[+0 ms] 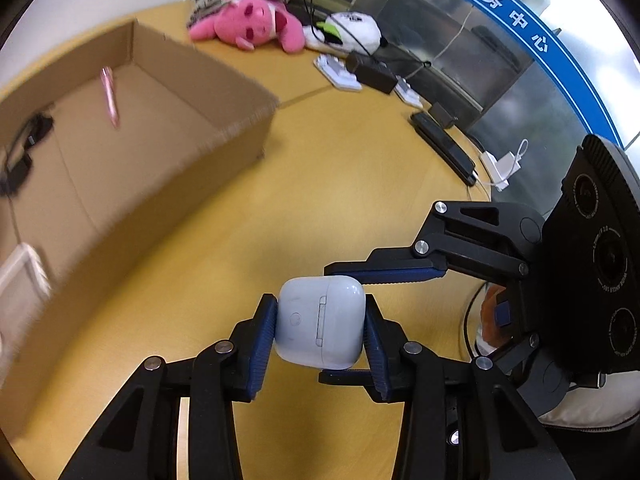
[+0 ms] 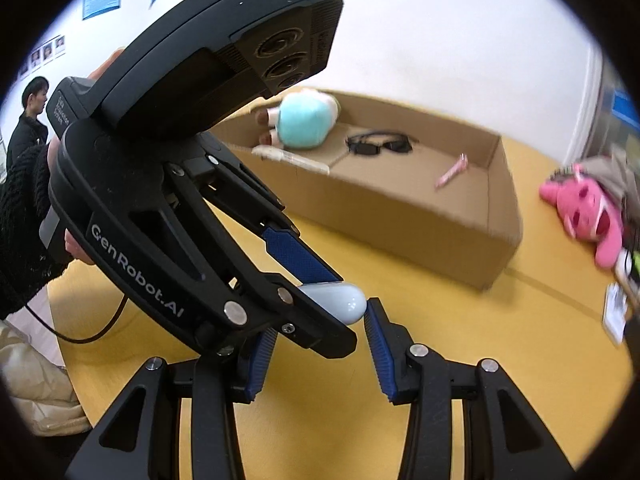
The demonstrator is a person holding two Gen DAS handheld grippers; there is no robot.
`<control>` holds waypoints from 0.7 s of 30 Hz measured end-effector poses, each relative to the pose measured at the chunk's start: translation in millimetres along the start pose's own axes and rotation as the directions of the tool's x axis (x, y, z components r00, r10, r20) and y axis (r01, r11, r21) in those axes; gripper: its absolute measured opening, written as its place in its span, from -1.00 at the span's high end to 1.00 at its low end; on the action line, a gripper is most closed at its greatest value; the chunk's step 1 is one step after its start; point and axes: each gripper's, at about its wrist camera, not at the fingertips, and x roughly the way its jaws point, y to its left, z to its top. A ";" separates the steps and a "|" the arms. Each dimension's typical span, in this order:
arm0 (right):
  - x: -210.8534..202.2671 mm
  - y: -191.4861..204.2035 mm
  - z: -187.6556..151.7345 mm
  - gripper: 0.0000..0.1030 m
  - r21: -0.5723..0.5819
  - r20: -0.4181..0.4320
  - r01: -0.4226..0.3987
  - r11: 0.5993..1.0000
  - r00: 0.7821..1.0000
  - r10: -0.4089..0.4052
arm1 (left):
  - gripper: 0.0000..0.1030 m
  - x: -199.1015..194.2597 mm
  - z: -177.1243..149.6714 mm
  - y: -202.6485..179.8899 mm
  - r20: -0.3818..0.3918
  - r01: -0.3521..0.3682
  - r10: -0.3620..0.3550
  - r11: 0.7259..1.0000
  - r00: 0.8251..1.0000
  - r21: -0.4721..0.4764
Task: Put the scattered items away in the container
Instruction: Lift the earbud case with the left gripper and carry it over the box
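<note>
The left hand-held gripper (image 1: pixel 321 330), at lower centre of its own view, has its blue pads pressed against both sides of a white earbud case (image 1: pixel 320 322), which hangs clear above the yellow table (image 1: pixel 320 184). The right hand-held gripper (image 1: pixel 362 326) reaches in from the right edge of that view; one finger lies along the top of the case and the other just under it, so it too appears clamped on the case, though the lower contact is half hidden.

In the right wrist view the left tool's black body fills the upper left and covers most of the case, leaving only its rounded end (image 2: pixel 346 302) showing at centre. The right tool's left pad is hidden behind that body, and its right pad sits just beside the case's end.

The cardboard box (image 2: pixel 472 236) stands open on the table beyond, blurred. Inside lie a teal plush (image 2: pixel 306 120), partly hidden by the tool, dark glasses (image 2: pixel 378 144) and a pink pen (image 2: pixel 452 170). A white object at the box's near end is too smeared to identify. A pink plush (image 1: pixel 256 24) lies on the table outside the box, near the upper edge of the left view.
</note>
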 end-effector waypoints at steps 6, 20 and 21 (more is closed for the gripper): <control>2.6 -16.4 42.0 0.18 -0.055 0.062 0.019 0.998 0.998 -0.016 | 0.16 -27.6 40.6 13.0 0.022 -0.076 0.075 0.996 0.997 0.036; 66.7 -82.3 122.3 0.18 -0.105 0.024 -0.009 0.994 1.000 0.011 | 0.16 -29.2 121.0 92.9 -0.029 -0.117 0.117 0.993 0.993 0.018; 75.3 -86.9 125.0 0.18 -0.102 0.008 -0.021 0.995 1.000 0.022 | 0.17 -24.6 124.1 103.4 -0.040 -0.112 0.112 0.994 0.993 0.004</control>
